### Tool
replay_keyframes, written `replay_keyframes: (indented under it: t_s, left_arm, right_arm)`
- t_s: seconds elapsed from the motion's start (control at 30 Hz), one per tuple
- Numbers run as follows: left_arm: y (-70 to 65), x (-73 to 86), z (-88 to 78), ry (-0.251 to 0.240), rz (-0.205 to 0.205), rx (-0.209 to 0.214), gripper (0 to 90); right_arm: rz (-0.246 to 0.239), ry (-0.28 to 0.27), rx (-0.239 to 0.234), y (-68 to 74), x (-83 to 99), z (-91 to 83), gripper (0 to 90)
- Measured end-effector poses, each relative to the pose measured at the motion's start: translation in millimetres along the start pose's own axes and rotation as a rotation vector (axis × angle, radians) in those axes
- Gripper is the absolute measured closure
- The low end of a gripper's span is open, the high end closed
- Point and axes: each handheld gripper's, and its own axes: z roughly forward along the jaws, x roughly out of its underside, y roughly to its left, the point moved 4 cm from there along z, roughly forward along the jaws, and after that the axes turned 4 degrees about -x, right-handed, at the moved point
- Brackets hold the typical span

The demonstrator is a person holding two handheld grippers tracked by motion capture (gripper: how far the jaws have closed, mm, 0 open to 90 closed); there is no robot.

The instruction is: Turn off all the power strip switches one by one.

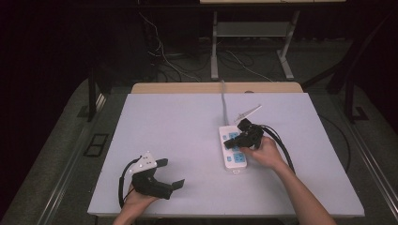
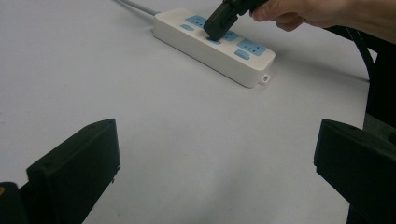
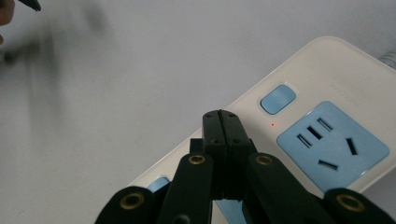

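A white power strip with blue sockets and blue switches lies right of the table's middle, its grey cable running to the far edge. My right gripper hovers over the strip, jaws pressed together with nothing between them. In the right gripper view the closed tips sit just above the strip, beside a blue switch with a small red light and a blue socket. The left gripper view has the strip far off under the right gripper. My left gripper rests open near the front left.
The table has a pale grey top with a wooden strip along its far edge. Beyond it stand a desk frame and loose cables on the dark floor. Bare surface lies between the two grippers.
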Motion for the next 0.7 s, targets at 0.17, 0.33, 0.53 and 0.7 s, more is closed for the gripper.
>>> replay_keyframes:
  t_s: [0.17, 0.33, 0.53, 0.7]
  left_arm:
    - [0.5, -0.1, -0.3, -0.002, 0.0, -0.001, 0.0]
    - [0.8, 0.0, -0.1, -0.001, 0.0, -0.001, 0.0]
    - [1.3, 0.0, 0.0, -0.001, -0.002, -0.002, 0.0]
    - [1.3, 0.1, 0.4, 0.002, -0.001, -0.001, 0.0]
  right_arm:
    - [-0.01, 0.01, 0.001, 2.0, -0.7, 0.5, 90.0]
    - [-0.026, 0.01, 0.001, 3.5, -3.7, -0.7, 90.0]
    - [-0.032, 0.042, 0.019, 5.6, -5.8, -2.5, 90.0]
    - [-0.035, 0.026, -0.001, 7.2, -8.9, -4.4, 90.0]
